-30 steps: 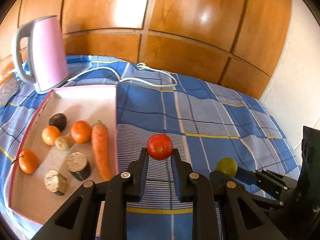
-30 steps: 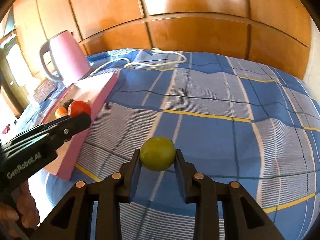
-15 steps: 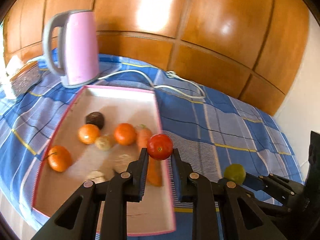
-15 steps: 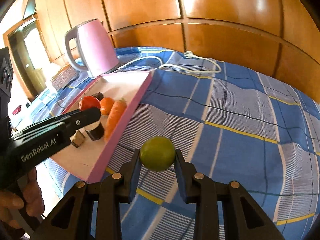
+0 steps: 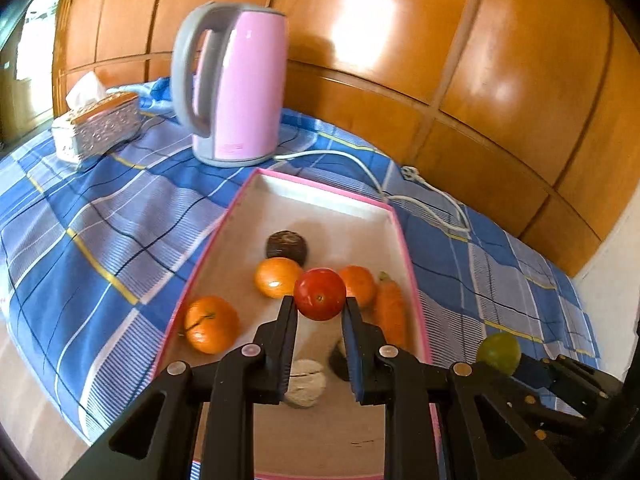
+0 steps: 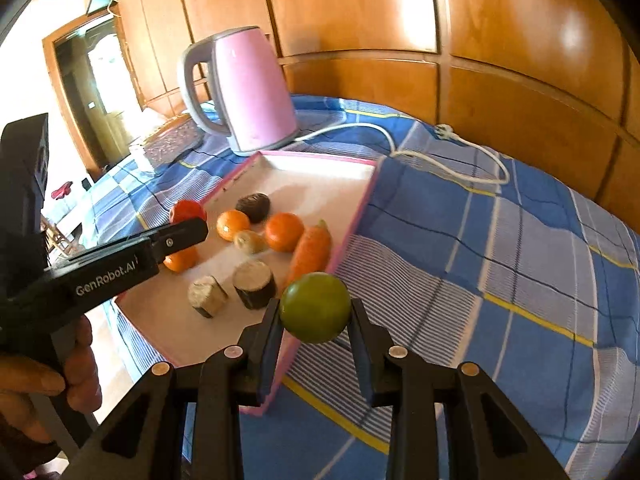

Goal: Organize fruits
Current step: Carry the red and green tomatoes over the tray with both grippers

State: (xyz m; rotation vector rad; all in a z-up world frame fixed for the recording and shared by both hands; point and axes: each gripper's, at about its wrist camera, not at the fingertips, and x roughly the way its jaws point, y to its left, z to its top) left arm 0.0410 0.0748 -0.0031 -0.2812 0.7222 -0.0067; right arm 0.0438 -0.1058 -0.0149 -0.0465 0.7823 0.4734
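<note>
Currently, a tomato (image 5: 319, 294) is clamped between the pads of the left tool (image 5: 319, 312) and is held above the tray (image 5: 320, 192), over the fruits lying there. A lime (image 6: 315, 307) is gripped in the right tool (image 6: 314, 320), which is held over the tray's near right rim, above the checked blue cloth (image 6: 500, 260). In the left wrist view the lime and the right tool's tip are seen low on the right, outside the tray. Inside the tray three oranges (image 5: 211, 323) are seen, one near the left wall and two further in, just beside a carrot (image 6: 310, 254) that lies along the right wall. A dark round fruit (image 5: 287, 245) is placed behind the oranges, and a small brownish fruit (image 6: 249, 241) lies between two of them. Two cut stumps with pale tops (image 6: 254, 284) stand toward the near end. A pink kettle (image 5: 236, 84) is set behind the tray, its white cord (image 5: 420, 196) trailing across the cloth to the right. A tissue box (image 5: 98, 124) is seen at far left. Part of a hand (image 6: 36, 384) is seen on the left tool's grip in the right wrist view
</note>
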